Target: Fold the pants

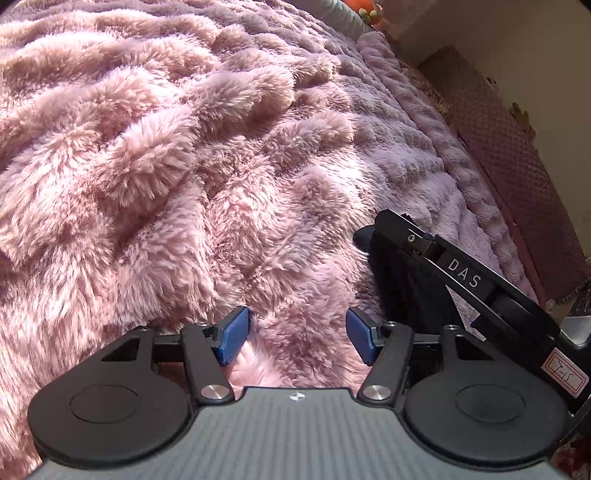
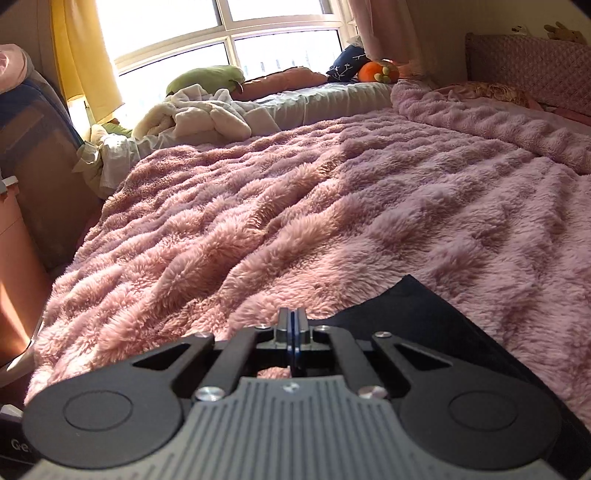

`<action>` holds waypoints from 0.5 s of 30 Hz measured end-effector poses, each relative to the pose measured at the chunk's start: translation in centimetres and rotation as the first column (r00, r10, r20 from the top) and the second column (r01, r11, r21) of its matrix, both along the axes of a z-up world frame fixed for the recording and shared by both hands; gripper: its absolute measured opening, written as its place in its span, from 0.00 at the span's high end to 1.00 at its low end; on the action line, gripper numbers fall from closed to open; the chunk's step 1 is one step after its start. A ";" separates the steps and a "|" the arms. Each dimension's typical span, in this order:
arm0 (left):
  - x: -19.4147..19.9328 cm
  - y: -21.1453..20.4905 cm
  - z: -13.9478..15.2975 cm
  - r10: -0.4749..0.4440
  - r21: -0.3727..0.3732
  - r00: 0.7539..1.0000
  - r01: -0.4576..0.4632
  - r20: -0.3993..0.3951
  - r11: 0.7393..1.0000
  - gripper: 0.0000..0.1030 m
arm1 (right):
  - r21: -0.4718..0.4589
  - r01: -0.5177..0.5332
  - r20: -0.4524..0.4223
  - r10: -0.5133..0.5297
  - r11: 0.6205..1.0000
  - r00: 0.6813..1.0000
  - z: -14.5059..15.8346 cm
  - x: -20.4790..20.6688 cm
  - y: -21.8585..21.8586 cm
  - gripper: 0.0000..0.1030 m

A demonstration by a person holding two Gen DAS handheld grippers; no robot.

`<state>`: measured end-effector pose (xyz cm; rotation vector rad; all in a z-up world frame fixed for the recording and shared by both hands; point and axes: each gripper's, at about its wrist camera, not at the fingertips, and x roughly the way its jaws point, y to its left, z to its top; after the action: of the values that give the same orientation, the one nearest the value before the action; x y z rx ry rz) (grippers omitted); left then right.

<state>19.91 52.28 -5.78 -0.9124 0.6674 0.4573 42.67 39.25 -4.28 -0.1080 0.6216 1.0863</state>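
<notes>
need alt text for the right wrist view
The right gripper, fingers shut, sits low over a fluffy pink blanket on a bed, with black pants lying just right of it. A sunlit window and pillows lie beyond.

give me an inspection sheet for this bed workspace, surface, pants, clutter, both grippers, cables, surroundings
Surface: fluffy pink plush blanket, rumpled in ridges.
Job's things: black fabric pants, lying at the near right; only part visible.
Clutter: crumpled white bedding, green pillow, orange plush toy at the far side.
Grippers: left gripper open, empty, over the blanket; right gripper pads together at the pants' edge, grip not visible.
Cables: nothing seen.
Surroundings: sunlit window, yellow curtain, quilted pink headboard.
</notes>
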 end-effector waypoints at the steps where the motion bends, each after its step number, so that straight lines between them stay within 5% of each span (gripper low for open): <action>1: -0.1 0.1 0.0 0.003 -0.005 1.000 -0.003 0.003 1.000 0.31 | -0.024 0.002 0.031 -0.001 1.000 1.000 0.0 -0.6 0.6 1.00; 5: -0.3 0.6 -0.4 0.010 -0.024 1.000 -0.011 -0.002 1.000 0.37 | -0.055 -0.003 0.021 0.004 0.998 1.000 -0.9 -0.7 1.1 1.00; 9: -0.5 0.8 -0.2 0.004 -0.024 1.000 -0.003 0.012 1.000 0.37 | 0.047 -0.014 -0.027 0.016 0.999 1.000 -0.1 0.3 -1.7 1.00; 13: -0.5 0.4 -0.1 -0.010 -0.005 1.000 0.010 0.014 1.000 0.36 | 0.128 0.002 -0.124 0.014 0.992 0.992 1.9 2.0 -4.5 0.67; 15: -0.5 0.0 0.3 -0.017 0.001 0.999 0.017 0.046 1.000 0.36 | 0.180 0.004 -0.119 0.018 0.984 0.993 3.4 2.8 -6.6 0.66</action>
<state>19.42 52.31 -5.52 -0.9138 0.6325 0.4201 45.46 32.70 -0.84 0.1131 0.6277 1.1566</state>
